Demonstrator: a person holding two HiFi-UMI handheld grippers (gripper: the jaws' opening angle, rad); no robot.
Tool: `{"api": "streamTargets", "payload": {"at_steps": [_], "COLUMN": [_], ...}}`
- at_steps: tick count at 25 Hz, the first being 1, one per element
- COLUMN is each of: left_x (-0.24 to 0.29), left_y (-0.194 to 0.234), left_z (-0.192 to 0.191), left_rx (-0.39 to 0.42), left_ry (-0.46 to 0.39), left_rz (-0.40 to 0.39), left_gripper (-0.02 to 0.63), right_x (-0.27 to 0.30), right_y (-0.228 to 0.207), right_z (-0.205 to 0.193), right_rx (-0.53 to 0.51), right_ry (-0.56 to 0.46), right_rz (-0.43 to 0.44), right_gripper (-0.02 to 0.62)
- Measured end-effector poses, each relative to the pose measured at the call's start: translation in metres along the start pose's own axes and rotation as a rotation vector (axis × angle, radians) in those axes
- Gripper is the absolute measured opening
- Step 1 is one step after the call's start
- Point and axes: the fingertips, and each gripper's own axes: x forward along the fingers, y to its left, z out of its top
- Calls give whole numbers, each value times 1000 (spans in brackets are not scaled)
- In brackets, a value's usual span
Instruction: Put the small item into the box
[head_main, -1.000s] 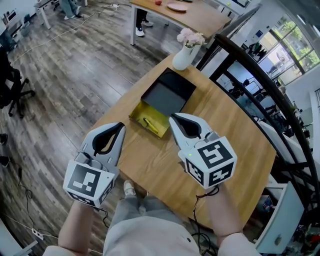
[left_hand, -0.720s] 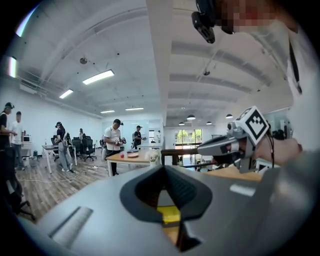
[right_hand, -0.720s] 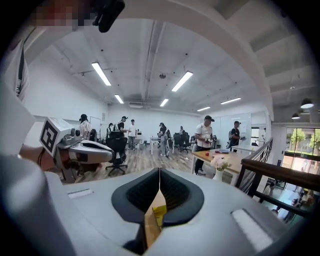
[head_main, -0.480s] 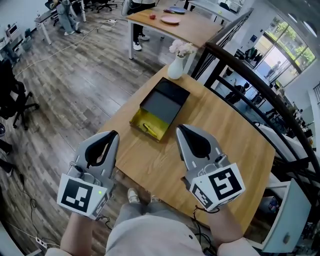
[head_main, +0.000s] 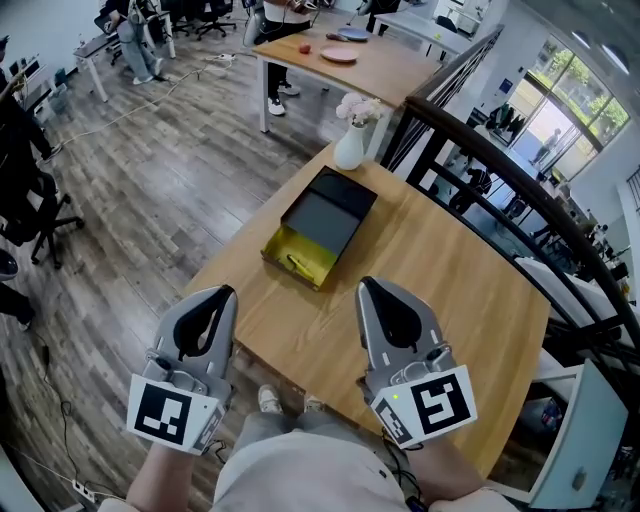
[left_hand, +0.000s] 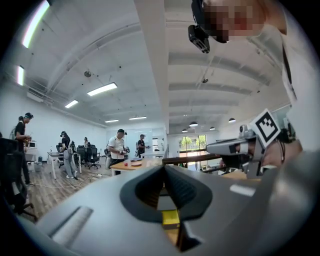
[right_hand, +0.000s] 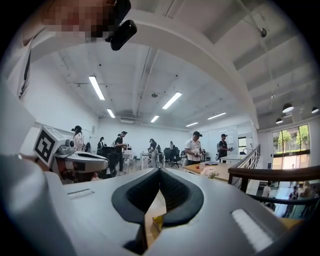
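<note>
On the round wooden table (head_main: 440, 270) lies a yellow box (head_main: 285, 246), its dark grey lid (head_main: 325, 212) slid over the far part. A small slim item (head_main: 298, 265) lies inside the uncovered yellow end. My left gripper (head_main: 226, 292) is shut and empty, held over the table's near left edge, short of the box. My right gripper (head_main: 365, 284) is shut and empty too, over the table right of the box. In the left gripper view the left gripper (left_hand: 164, 166) shows its tips together, with the yellow box (left_hand: 170, 218) seen through the loop. The right gripper (right_hand: 160, 170) looks the same.
A white vase of pale flowers (head_main: 352, 140) stands at the table's far edge. A black railing (head_main: 480, 180) runs along the right side. Farther off stands another table (head_main: 345, 60) with a pink plate, and people and office chairs are on the wood floor at the left.
Both grippers have drawn back from the box toward the person's body and stayed shut. The head view has pulled back, showing more of the room.
</note>
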Motion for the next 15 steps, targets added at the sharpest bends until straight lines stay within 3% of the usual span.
{"api": "streamTargets", "payload": {"at_steps": [4,15], "left_x": [-6,-9], "left_y": [-2,-18], "left_z": [-13,-21], "left_rx": [15,10], "left_ry": [37,50], "left_rz": [9,-11], "left_gripper": [3,3], "right_x": [-7,-16], "right_y": [8,2], "right_z": [-14,-24], "right_rx": [-44,-43], "right_ry": [31,50], "right_rz": [-11,-23], "right_gripper": [2,2]}}
